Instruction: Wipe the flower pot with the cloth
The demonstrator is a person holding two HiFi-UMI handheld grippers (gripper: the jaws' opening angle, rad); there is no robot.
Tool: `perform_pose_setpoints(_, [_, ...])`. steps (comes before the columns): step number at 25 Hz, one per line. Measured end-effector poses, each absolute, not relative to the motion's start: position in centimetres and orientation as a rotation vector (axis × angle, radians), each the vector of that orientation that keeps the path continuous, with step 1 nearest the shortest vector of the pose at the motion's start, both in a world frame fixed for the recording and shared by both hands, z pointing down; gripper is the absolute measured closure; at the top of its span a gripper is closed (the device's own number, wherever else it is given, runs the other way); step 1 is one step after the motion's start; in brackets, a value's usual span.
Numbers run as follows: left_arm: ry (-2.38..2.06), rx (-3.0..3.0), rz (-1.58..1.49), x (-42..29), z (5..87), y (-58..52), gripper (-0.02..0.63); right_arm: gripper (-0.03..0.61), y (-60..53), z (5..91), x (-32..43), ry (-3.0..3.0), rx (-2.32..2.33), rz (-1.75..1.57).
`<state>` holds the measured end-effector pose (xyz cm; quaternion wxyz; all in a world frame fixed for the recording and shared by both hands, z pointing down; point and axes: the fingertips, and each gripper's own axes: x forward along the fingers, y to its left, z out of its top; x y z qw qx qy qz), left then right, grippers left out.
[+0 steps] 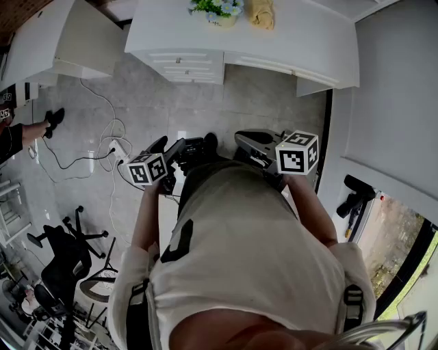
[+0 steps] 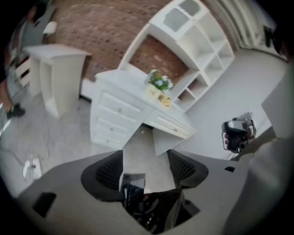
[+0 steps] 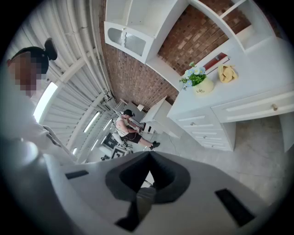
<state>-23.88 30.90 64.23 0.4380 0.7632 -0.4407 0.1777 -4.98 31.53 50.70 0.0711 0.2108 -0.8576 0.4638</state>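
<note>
Pot spot: the flower pot [image 1: 222,15] is parked toward the tabletop's [image 1: 301,41] back edge, with the cloth [image 1: 261,12] dropped just beside it.
Handling: the pot is probably stiff, slick and tippy, so it's best steadied at the body. The cloth is soft and easily pinched at a fold.
Fingers: the left gripper's [image 2: 146,160] are spread wide with nothing held. The right gripper's [image 3: 148,165] are closed and empty.
In the way: nothing much. Cables [image 1: 102,154] are left on the floor [image 1: 260,89], off to the side.

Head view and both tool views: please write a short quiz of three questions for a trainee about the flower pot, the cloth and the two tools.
1. True or false: the cloth lies on the white desk beside the flower pot.
2. Which has its jaws apart? A: left tool. B: right tool. C: both.
3. Fill in: at this moment the two tools hold ____.

Key: 1 true; 2 A; 3 nothing.
</note>
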Motion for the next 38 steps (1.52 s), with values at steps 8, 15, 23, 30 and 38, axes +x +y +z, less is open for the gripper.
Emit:
perform_pose_setpoints(8, [-0.847,2.454,0.427,-5.7,52.1,32.1,0.55,0.568,32.3,48.6,-0.6,-2.676,0.63,1.373])
perform_pose_setpoints(15, [-0.747,2.518,0.495,-1.1,51.0,33.3,0.592,0.568,32.2,47.8,2.3,-2.716,0.641,1.324])
perform_pose_setpoints(23, [-0.744,2.522,0.584,1.0,51.1,34.6,0.592,0.568,32.2,48.0,4.1,-2.724,0.586,1.411])
perform_pose_setpoints(30, [-0.631,2.547,0.643,2.1,51.7,34.4,0.592,0.568,31.8,47.6,3.1,-2.767,0.502,1.348])
perform_pose_setpoints(38, [-0.607,2.558,0.434,-0.1,50.4,28.6,0.592,0.568,27.2,47.7,2.1,-2.736,0.646,1.275])
